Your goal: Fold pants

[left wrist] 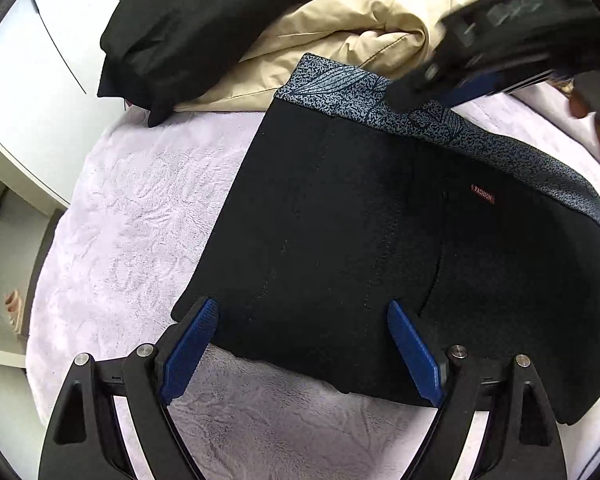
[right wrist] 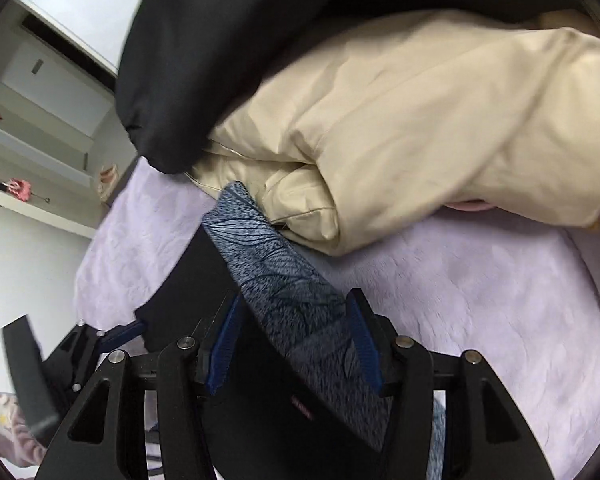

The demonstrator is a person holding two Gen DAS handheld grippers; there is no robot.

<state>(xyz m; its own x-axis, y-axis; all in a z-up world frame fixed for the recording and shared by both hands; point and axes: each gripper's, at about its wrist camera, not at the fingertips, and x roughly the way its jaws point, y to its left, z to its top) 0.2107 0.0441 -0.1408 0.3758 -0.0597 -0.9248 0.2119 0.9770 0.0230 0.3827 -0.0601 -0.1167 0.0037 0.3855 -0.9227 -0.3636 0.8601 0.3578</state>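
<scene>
Black pants (left wrist: 360,248) with a blue-grey patterned waistband (left wrist: 380,96) and a small red label lie folded flat on a lilac blanket (left wrist: 132,208). My left gripper (left wrist: 302,312) is open, its blue pads straddling the near edge of the pants. My right gripper (right wrist: 294,308) is open, its pads on either side of the waistband (right wrist: 284,280). In the left wrist view it shows blurred at the upper right (left wrist: 412,96), over the waistband. The left gripper appears at the lower left of the right wrist view (right wrist: 112,332).
A beige garment (left wrist: 348,36) (right wrist: 420,132) and a black garment (left wrist: 204,20) (right wrist: 220,48) are piled just behind the pants. White furniture (left wrist: 28,80) stands beyond the blanket's left edge. A lilac bundle (right wrist: 4,420) lies at lower left.
</scene>
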